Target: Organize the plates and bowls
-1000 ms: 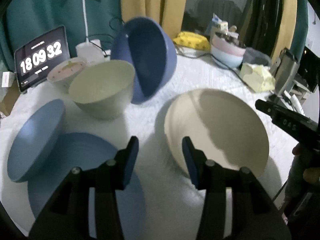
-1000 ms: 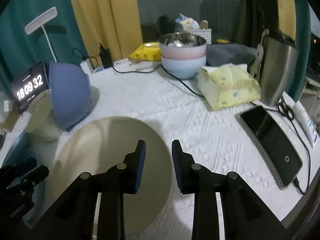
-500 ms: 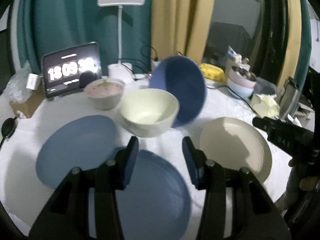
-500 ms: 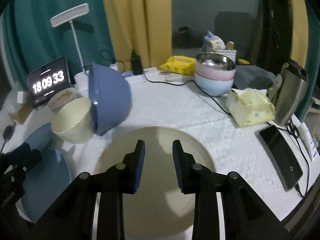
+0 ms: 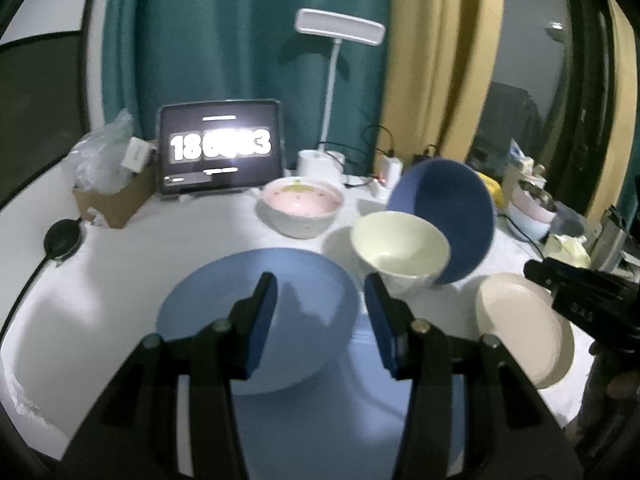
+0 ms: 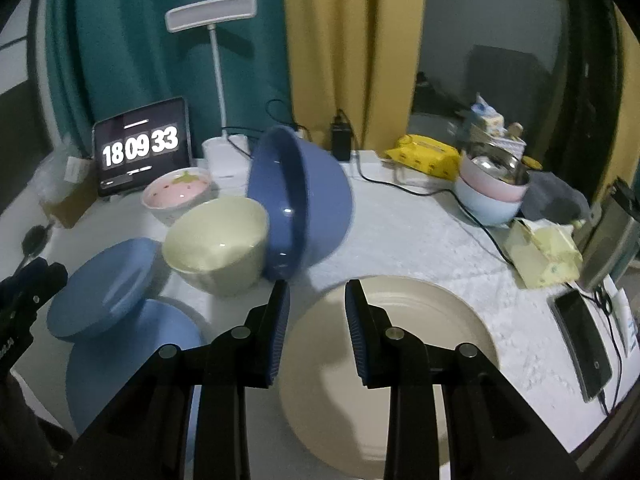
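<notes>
- The table (image 6: 400, 232), under a white textured cloth, carries all the dishes; a clock tablet (image 6: 141, 148) and desk lamp (image 6: 218, 68) stand at its far edge.
- The big blue bowl (image 6: 308, 204) is tipped on its side, leaning on the cream bowl (image 6: 218, 244). It looks unstable, so I would right it before stacking anything nearby.
- The cream plate (image 6: 384, 364) lies flat below the right gripper (image 6: 317, 326), whose fingers are spread with nothing between them.
- Two blue plates sit on the left: the lower blue plate (image 5: 320, 420) flat, the upper blue plate (image 5: 256, 304) tilted and overlapping it. The left gripper (image 5: 320, 320) hangs over them, jaws apart and empty.
- The likely step is gathering plates into one pile. Grip a rim edge-on, pads well over the lip, and lift low to avoid knocking the leaning bowl.
- A pink strawberry bowl (image 6: 178, 192) stands behind the cream bowl, apart from it.
- Nesting small into large suits the bowls, judging by their sizes.
</notes>
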Tool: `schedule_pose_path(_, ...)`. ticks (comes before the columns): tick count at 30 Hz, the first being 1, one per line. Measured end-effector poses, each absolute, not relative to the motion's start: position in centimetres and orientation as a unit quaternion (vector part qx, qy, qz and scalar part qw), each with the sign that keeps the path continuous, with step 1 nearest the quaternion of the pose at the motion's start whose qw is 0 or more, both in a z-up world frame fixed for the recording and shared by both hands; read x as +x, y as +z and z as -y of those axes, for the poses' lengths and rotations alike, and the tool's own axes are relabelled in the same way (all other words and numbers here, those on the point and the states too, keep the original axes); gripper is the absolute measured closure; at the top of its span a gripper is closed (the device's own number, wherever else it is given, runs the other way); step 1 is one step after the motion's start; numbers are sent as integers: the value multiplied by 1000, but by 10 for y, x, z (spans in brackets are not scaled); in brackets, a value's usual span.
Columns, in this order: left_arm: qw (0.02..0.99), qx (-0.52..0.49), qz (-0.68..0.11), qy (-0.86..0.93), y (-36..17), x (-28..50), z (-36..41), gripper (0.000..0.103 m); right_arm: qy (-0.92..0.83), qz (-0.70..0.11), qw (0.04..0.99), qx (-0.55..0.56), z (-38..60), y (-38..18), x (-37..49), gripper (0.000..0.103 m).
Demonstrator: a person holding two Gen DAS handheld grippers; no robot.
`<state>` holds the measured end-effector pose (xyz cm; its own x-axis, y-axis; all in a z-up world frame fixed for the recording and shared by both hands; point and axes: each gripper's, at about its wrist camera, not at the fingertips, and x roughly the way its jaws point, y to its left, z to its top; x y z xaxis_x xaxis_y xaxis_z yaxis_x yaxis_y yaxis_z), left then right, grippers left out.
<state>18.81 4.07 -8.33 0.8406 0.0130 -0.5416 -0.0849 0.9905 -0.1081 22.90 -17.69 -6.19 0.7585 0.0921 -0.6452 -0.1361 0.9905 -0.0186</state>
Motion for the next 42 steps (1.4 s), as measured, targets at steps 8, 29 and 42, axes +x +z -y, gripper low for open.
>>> schedule_pose_path(8, 956, -76, -275, 67, -87, 182, -83, 56, 83, -344, 934, -53, 135, -63, 232, 72)
schedule_pose_path(29, 933, -119, -319, 120, -131, 187, -168, 56, 137, -368, 915, -89, 40, -83, 246, 72)
schedule_pose_path(42, 916, -141, -360, 108, -158, 207, -181, 55, 154, -398, 900, -88, 12, -105, 263, 72)
